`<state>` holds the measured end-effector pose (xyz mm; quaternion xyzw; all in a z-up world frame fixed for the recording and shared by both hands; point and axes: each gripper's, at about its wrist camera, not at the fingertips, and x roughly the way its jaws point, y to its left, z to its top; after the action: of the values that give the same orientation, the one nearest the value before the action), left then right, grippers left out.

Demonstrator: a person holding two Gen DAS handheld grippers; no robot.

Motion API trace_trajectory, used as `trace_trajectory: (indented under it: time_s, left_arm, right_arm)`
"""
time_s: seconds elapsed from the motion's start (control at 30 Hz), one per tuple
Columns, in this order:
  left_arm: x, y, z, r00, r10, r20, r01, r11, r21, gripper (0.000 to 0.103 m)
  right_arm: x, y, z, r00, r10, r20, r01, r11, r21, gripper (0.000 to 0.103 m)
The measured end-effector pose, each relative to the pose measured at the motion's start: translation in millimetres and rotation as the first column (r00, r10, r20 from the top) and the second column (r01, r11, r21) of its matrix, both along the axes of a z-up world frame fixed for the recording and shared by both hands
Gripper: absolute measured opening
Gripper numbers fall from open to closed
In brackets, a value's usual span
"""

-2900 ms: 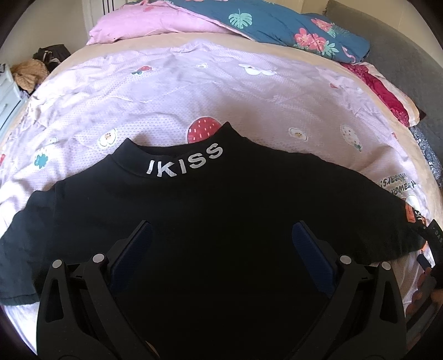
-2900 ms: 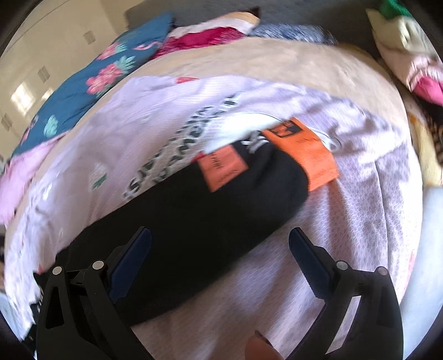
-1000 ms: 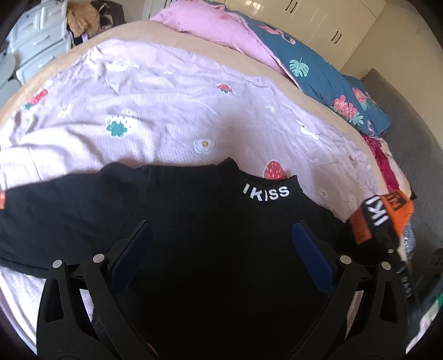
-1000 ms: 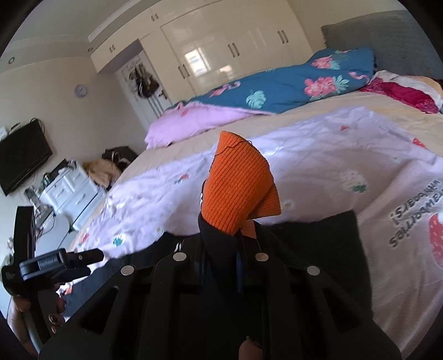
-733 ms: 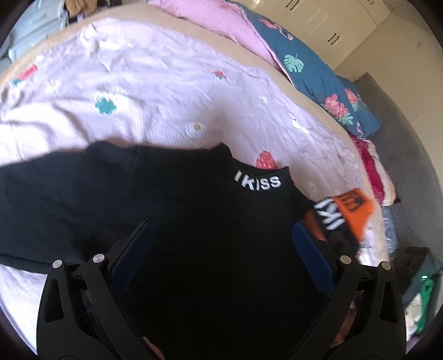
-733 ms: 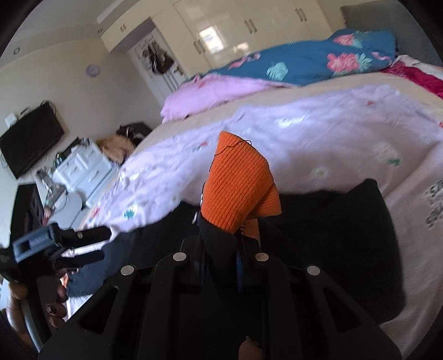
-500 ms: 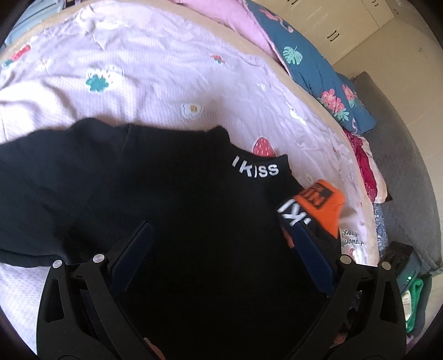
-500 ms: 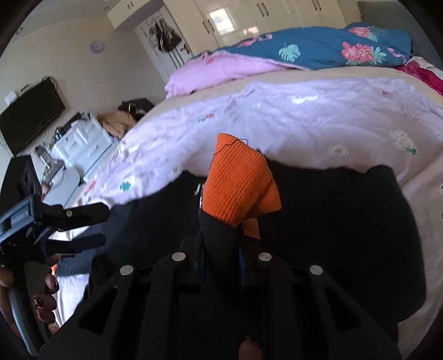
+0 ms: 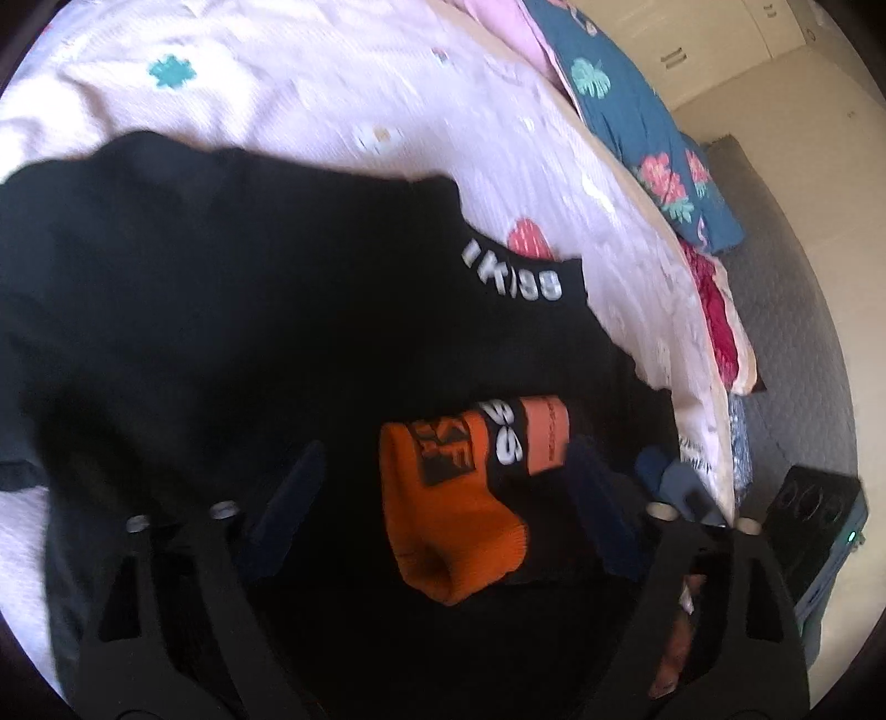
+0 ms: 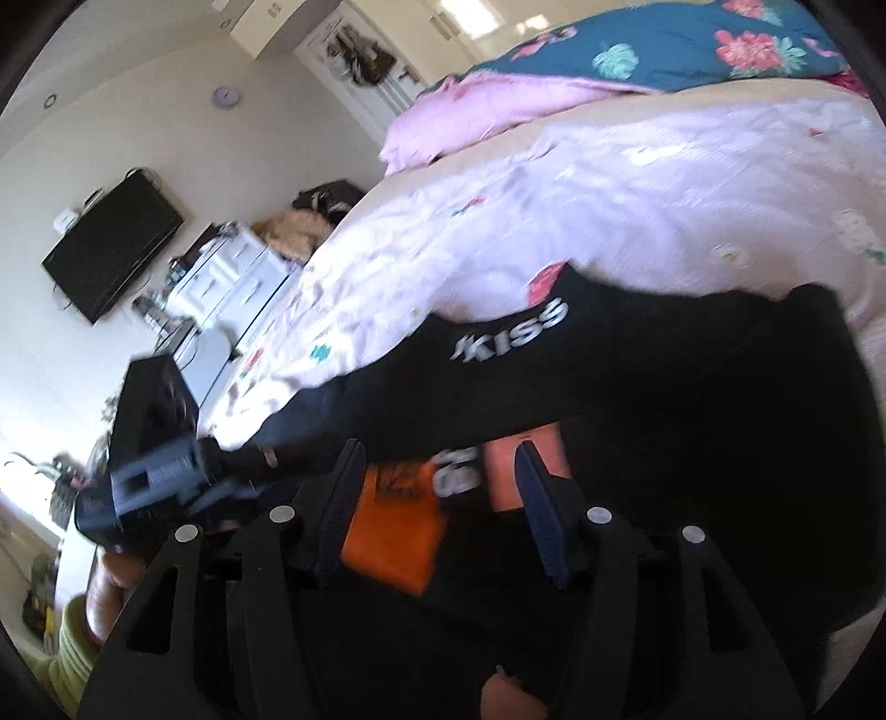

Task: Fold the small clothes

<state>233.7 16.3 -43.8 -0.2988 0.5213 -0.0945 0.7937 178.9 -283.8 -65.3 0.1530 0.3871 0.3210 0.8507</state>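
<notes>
A black shirt [image 9: 232,310] with a white-lettered collar [image 9: 515,277] lies spread on the lilac bedsheet [image 9: 310,83]. Its sleeve is folded in over the body, and the orange cuff [image 9: 448,515] rests on the black cloth. My left gripper [image 9: 443,498] hovers low over the cuff; its jaws are closing but the pads are clear of the cloth. In the right wrist view my right gripper [image 10: 443,487] is opening, with the orange cuff [image 10: 393,531] lying loose between its fingers. The left gripper [image 10: 160,476] shows at the left there, and the right gripper's fingertips [image 9: 673,479] show in the left wrist view.
A blue floral pillow [image 10: 664,50] and a pink blanket [image 10: 470,116] lie at the head of the bed. White drawers [image 10: 232,271] and a wall television [image 10: 111,243] stand beyond the bed's left side. A dark box [image 9: 819,515] sits off the right edge.
The right gripper brought the orange cuff down onto the shirt body and let it go, its jaws spreading. The left gripper sank toward the shirt and its jaws narrowed.
</notes>
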Motion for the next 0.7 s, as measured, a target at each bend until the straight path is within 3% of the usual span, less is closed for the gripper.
trace_trajectory:
  time_s: [0.13,0.2,0.23,0.27,0.47,0.7]
  left_arm:
    - [1.9,-18.6,-12.4,0.999,-0.027,-0.025,0.029,0.997,0.066,0.051]
    - [2.0,-28.8,-16.4,0.999,-0.035,-0.019,0.037,0.994,0.104,0.034]
    - [2.6,-30.5,-17.1,0.999,-0.039,-0.016,0.041,0.993,0.114,0.017]
    - [3.1,-33.2,-16.6,0.999,-0.047,-0.008,0.048,0.993,0.111,0.009]
    - [-1.8,-41.8,34.3,0.984,-0.099,0.145,0.080,0.988,0.130,0.006]
    - [-27.2,-17.2,106.2,0.942,-0.067,0.330,0.046,0.996,0.071,0.005]
  right_arm:
    - [3.7,-17.7,0.2,0.998,-0.063,-0.006,0.063,0.998,-0.021,0.055]
    - [5.2,-22.0,-0.4,0.996,-0.085,0.000,0.085,0.996,-0.037,0.055]
    - [5.5,-24.2,0.0,0.995,-0.103,0.007,0.103,0.993,-0.057,0.055]
    - [7.0,-24.2,-0.5,0.993,-0.115,0.014,0.116,0.990,-0.074,0.055]
    - [7.9,-40.7,6.4,0.984,-0.172,0.055,0.176,0.981,-0.078,0.055]
    - [11.3,-78.5,11.6,0.961,-0.273,0.052,0.274,0.962,-0.009,0.055]
